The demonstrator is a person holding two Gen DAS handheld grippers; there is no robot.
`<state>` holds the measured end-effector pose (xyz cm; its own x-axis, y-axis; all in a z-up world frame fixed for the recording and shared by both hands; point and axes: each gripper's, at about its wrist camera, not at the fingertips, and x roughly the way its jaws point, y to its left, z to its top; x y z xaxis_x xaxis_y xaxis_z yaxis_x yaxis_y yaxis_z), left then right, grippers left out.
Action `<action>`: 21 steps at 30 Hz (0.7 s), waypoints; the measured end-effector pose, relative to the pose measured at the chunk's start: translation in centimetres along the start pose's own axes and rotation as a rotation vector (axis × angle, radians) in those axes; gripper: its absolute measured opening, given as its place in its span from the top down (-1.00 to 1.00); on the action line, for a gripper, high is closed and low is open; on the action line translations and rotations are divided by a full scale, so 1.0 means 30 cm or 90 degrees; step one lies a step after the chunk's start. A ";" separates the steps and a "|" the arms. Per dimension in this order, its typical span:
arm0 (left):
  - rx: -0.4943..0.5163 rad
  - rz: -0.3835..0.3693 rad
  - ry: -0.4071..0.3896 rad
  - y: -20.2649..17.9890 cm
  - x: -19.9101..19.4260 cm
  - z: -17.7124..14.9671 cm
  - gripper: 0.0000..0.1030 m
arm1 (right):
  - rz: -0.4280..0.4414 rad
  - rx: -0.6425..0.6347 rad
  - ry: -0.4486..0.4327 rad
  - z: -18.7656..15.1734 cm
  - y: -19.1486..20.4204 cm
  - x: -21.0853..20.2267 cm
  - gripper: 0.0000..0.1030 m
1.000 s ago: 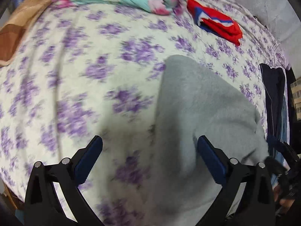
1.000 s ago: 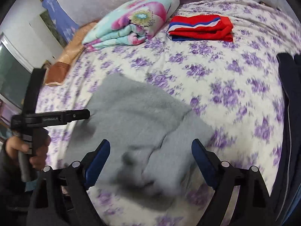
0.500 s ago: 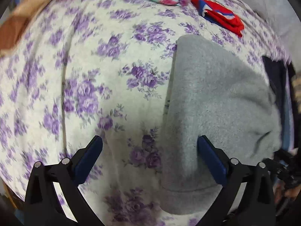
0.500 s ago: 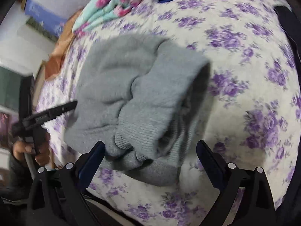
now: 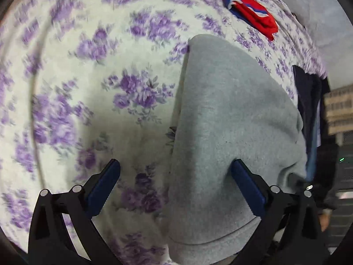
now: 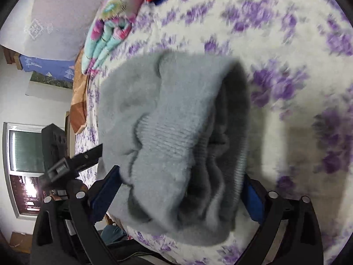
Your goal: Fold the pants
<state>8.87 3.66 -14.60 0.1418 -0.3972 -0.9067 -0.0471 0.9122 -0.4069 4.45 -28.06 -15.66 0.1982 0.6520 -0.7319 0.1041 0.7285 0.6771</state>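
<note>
The grey fleece pants (image 5: 231, 119) lie folded on the purple-flowered bed sheet (image 5: 88, 77). My left gripper (image 5: 174, 176) is open, its right finger (image 5: 245, 183) over the pants' smooth folded side and its left finger over the sheet. In the right wrist view the pants (image 6: 176, 128) show their bunched ribbed waistband, and my right gripper (image 6: 181, 185) is open with the waistband end between its fingers. The left gripper (image 6: 66, 161) shows there beside the pants' left edge.
A folded red, white and blue garment (image 5: 249, 13) and a folded floral quilt (image 6: 112, 24) lie at the far end of the bed. Dark clothes (image 5: 308, 101) hang at the bed's right edge. A window (image 6: 24, 150) is at the left.
Both grippers have moved in closer to the pants. The right gripper now has the bunched waistband end between its open fingers. The left gripper stays open at the folded side.
</note>
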 end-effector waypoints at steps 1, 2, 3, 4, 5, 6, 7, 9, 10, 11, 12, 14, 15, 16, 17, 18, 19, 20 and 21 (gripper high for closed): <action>-0.014 -0.017 0.008 0.017 0.007 0.003 -0.92 | -0.002 0.004 0.001 0.002 -0.005 0.016 -0.93; -0.022 -0.026 0.013 0.026 0.010 0.003 -0.92 | 0.004 0.014 0.004 0.004 -0.013 0.028 -0.93; -0.027 -0.031 0.016 0.032 0.007 0.002 -0.92 | 0.015 0.022 0.008 0.006 -0.019 0.034 -0.93; -0.030 -0.029 0.017 0.036 0.000 0.000 -0.92 | 0.026 0.029 0.012 0.007 -0.021 0.039 -0.93; -0.037 -0.023 0.016 0.042 -0.015 -0.001 -0.92 | 0.030 0.031 0.015 0.009 -0.021 0.041 -0.93; -0.043 -0.019 0.013 0.048 -0.029 -0.001 -0.92 | 0.030 0.030 0.018 0.011 -0.020 0.041 -0.93; -0.047 -0.015 0.008 0.057 -0.046 -0.003 -0.92 | 0.034 0.030 0.020 0.013 -0.020 0.039 -0.93; -0.047 -0.016 0.002 0.062 -0.066 -0.001 -0.91 | 0.043 0.035 0.022 0.020 -0.025 0.041 -0.93; -0.046 -0.024 0.008 0.057 -0.058 0.005 -0.91 | 0.048 0.038 0.023 0.021 -0.027 0.042 -0.93; -0.049 -0.033 0.022 0.053 -0.039 0.011 -0.91 | 0.055 0.043 0.024 0.021 -0.026 0.044 -0.93; -0.054 -0.042 0.039 0.048 -0.013 0.015 -0.92 | 0.058 0.046 0.026 0.026 -0.024 0.049 -0.93; -0.075 -0.059 0.044 0.045 0.022 0.018 -0.92 | 0.053 0.051 0.029 0.034 -0.016 0.060 -0.93; -0.082 -0.065 0.041 0.039 0.027 0.024 -0.92 | 0.051 0.050 0.031 0.039 -0.011 0.067 -0.93; -0.083 -0.071 0.040 0.030 0.030 0.027 -0.92 | 0.046 0.046 0.032 0.040 -0.005 0.072 -0.93; -0.072 -0.081 0.043 0.008 0.037 0.029 -0.92 | 0.042 0.044 0.033 0.041 -0.001 0.074 -0.92; -0.058 -0.081 0.047 -0.015 0.045 0.026 -0.92 | 0.036 0.038 0.032 0.041 0.007 0.075 -0.87; -0.034 -0.072 0.047 -0.051 0.054 0.017 -0.92 | 0.032 0.035 0.031 0.039 0.010 0.073 -0.74; -0.016 -0.062 0.046 -0.074 0.059 0.013 -0.92 | 0.024 0.027 0.029 0.039 0.015 0.070 -0.68; 0.006 -0.051 0.045 -0.100 0.062 0.009 -0.91 | 0.017 0.018 0.028 0.038 0.022 0.065 -0.51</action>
<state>9.54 0.22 -15.04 0.0751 -0.4746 -0.8770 -0.0296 0.8780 -0.4777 6.03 -26.55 -16.56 0.1588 0.6804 -0.7155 0.1275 0.7045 0.6982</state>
